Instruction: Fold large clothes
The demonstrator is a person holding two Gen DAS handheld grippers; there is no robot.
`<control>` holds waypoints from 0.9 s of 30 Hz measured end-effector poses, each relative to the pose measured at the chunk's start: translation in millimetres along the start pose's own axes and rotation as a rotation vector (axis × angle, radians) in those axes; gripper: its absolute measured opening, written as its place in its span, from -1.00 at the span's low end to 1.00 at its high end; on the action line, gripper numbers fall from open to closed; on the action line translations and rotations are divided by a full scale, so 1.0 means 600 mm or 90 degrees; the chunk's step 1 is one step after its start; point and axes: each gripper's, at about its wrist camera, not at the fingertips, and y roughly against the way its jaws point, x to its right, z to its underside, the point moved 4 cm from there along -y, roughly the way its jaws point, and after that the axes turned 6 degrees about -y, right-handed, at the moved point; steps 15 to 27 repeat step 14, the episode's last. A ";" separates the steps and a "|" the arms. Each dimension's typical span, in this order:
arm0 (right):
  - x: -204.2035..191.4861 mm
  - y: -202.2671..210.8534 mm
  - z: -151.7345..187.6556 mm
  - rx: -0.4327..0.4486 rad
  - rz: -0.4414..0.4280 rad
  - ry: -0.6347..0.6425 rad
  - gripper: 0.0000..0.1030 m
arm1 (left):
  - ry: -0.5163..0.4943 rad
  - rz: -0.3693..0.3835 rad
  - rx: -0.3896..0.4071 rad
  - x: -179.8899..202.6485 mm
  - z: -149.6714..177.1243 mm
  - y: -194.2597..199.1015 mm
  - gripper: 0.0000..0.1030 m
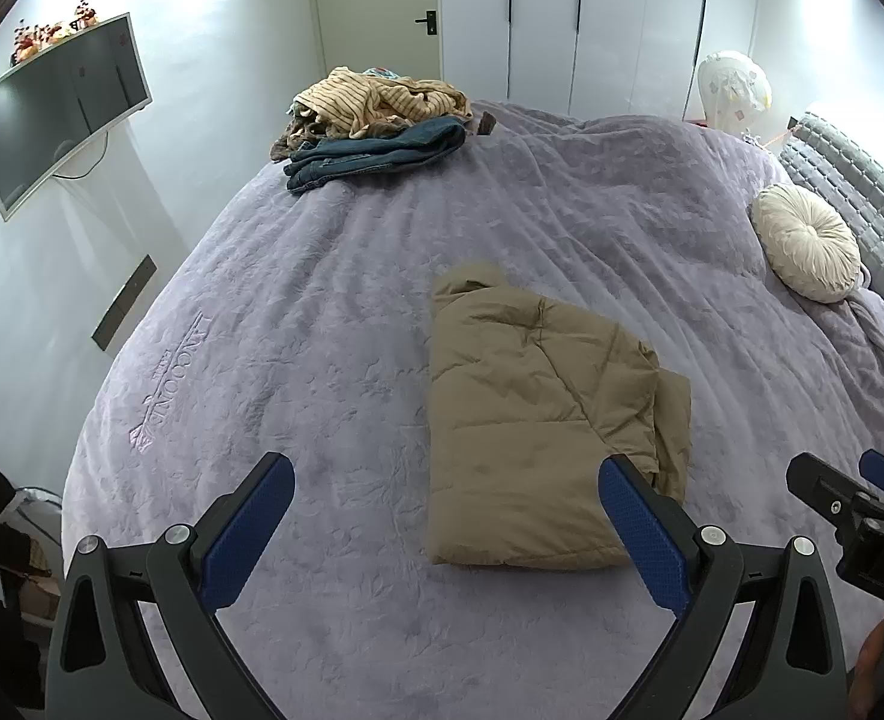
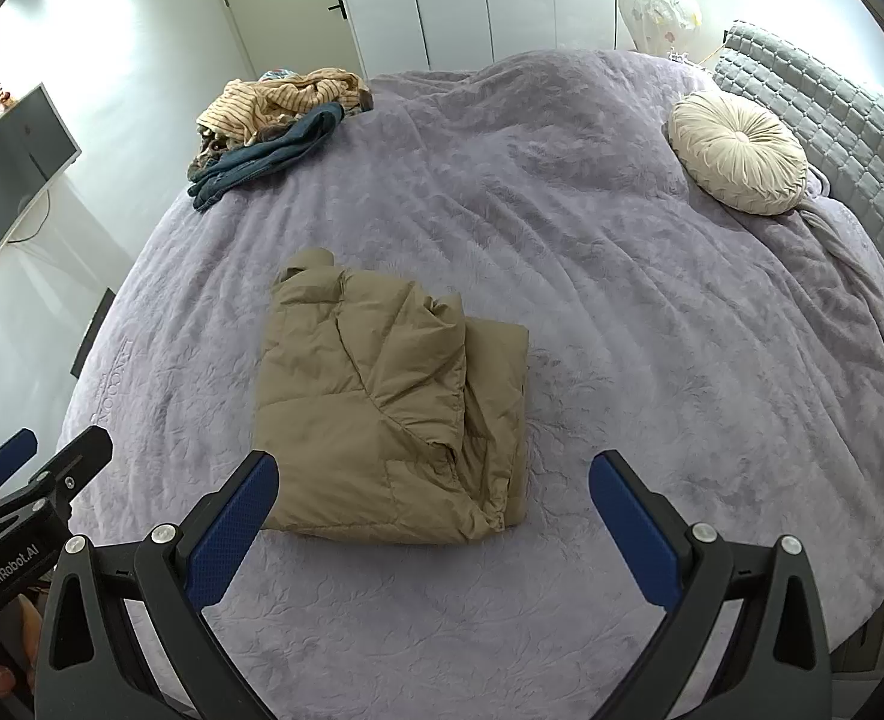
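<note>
Both our grippers, left (image 1: 445,483) and right (image 2: 433,477), hang released near the folded tan jacket (image 2: 382,414) on the bed (image 2: 622,300).

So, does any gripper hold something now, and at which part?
Nothing is held. The left gripper and right gripper are both open above the folded tan jacket.

A home bedroom is showing here. A bed (image 2: 562,210) is filling it, with a wardrobe (image 1: 574,18) and wall television (image 1: 58,108) standing behind.
</note>
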 end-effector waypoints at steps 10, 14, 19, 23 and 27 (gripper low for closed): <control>-0.001 -0.001 0.008 -0.002 0.001 -0.006 1.00 | 0.005 0.002 0.009 -0.005 -0.009 0.001 0.97; 0.001 -0.001 0.004 -0.002 0.000 -0.004 1.00 | 0.001 -0.003 0.014 -0.004 -0.011 0.005 0.97; 0.001 -0.001 0.004 -0.002 0.000 -0.004 1.00 | 0.001 -0.003 0.014 -0.004 -0.011 0.005 0.97; 0.001 -0.001 0.004 -0.002 0.000 -0.004 1.00 | 0.001 -0.003 0.014 -0.004 -0.011 0.005 0.97; 0.001 -0.001 0.004 -0.002 0.000 -0.004 1.00 | 0.001 -0.003 0.014 -0.004 -0.011 0.005 0.97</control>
